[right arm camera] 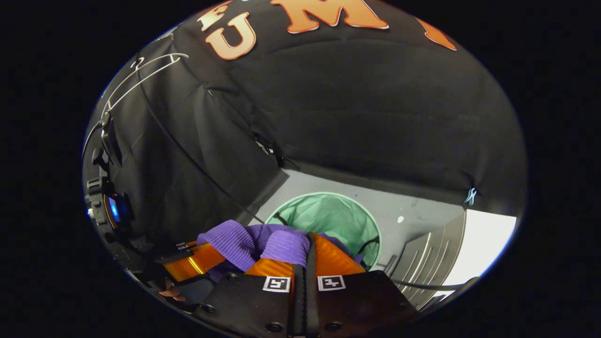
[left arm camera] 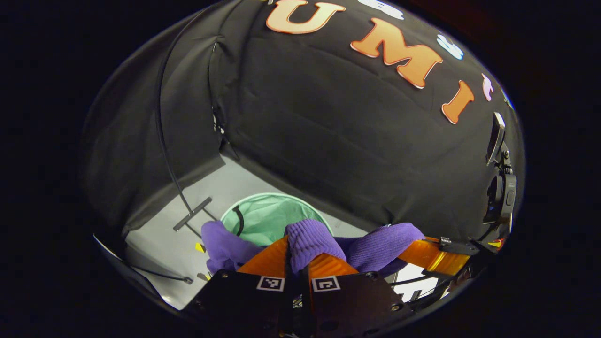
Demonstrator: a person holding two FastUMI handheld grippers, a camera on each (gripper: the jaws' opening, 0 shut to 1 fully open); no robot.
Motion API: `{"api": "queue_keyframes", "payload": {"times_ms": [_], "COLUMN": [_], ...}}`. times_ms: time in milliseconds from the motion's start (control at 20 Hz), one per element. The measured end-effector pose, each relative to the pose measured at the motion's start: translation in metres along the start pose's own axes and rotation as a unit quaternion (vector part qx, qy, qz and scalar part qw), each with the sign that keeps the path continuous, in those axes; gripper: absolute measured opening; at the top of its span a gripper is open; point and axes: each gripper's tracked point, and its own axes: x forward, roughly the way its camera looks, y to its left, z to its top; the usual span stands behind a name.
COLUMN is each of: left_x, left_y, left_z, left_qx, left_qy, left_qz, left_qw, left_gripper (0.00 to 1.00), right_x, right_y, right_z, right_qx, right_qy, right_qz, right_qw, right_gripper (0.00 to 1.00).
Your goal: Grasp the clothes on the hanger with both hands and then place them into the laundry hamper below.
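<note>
A purple knitted garment [left arm camera: 375, 246] hangs stretched between my two grippers, above and just in front of the round green laundry hamper [left arm camera: 267, 220]. My left gripper [left arm camera: 300, 253] is shut on a bunched fold of it. In the left gripper view, the right gripper's finger [left arm camera: 432, 256] holds the cloth's far end. In the right gripper view, the right gripper [right arm camera: 305, 249] is shut on the purple garment [right arm camera: 281, 244], with the hamper [right arm camera: 328, 216] open on the floor beyond. The left gripper's finger [right arm camera: 192, 260] shows at the lower left. A bare white wire hanger [right arm camera: 141, 70] hangs high at the upper left.
The hamper stands on a grey floor [left arm camera: 225, 180] in the corner of the black cloth walls. A thin stand pole with a flat foot [left arm camera: 192, 213] rises left of the hamper. A hand [right arm camera: 171, 293] holds the left gripper. Pale steps [right arm camera: 422, 263] lie to the right.
</note>
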Motion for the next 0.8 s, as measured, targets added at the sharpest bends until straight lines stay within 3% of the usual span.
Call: {"api": "queue_keyframes", "payload": {"times_ms": [200,250,300,450,500,550,650,700,750,800], "left_x": [0.005,0.008,0.011,0.018,0.017,0.017,0.014,0.013,0.013,0.012], "left_y": [0.003,0.005,0.01,0.015,0.016,0.02,0.022,0.021,0.02,0.02], "left_z": [-0.003,-0.007,-0.01,-0.023,-0.021,-0.02,-0.018,-0.019,-0.019,-0.019], "left_qx": [0.001,0.001,0.001,-0.025,-0.034,-0.035,-0.034,-0.033,-0.033,-0.032], "left_qy": [0.008,0.01,0.017,0.044,0.043,0.039,0.035,0.036,0.037,0.035], "left_qz": [-0.001,0.003,0.01,0.011,0.01,0.013,0.013,0.012,0.01,0.009], "left_qw": [1.0,1.0,1.0,0.999,0.998,0.999,0.999,0.999,0.999,0.999], "left_gripper": [0.12,0.05,0.11,0.65,0.87,0.86,0.96,0.89,0.96,0.96], "right_x": [0.004,0.004,0.005,0.004,0.003,0.001,0.001,0.001,0.001,0.0], "right_y": [-0.019,-0.022,-0.021,-0.017,-0.016,-0.015,-0.014,-0.012,-0.012,-0.014], "right_z": [-0.003,-0.005,-0.005,-0.002,-0.001,-0.002,-0.006,-0.008,-0.009,-0.01], "right_qx": [0.047,0.057,0.063,0.058,0.055,0.053,0.052,0.053,0.053,0.052], "right_qy": [0.008,0.011,0.012,0.009,0.007,0.006,0.008,0.01,0.011,0.01], "right_qz": [-0.015,-0.013,-0.01,-0.008,-0.008,-0.009,-0.011,-0.011,-0.011,-0.012], "right_qw": [0.999,0.998,0.998,0.998,0.998,0.999,0.999,0.998,0.998,0.999], "right_gripper": [0.11,0.17,0.35,0.9,0.98,0.99,0.99,0.99,0.99,0.99]}}
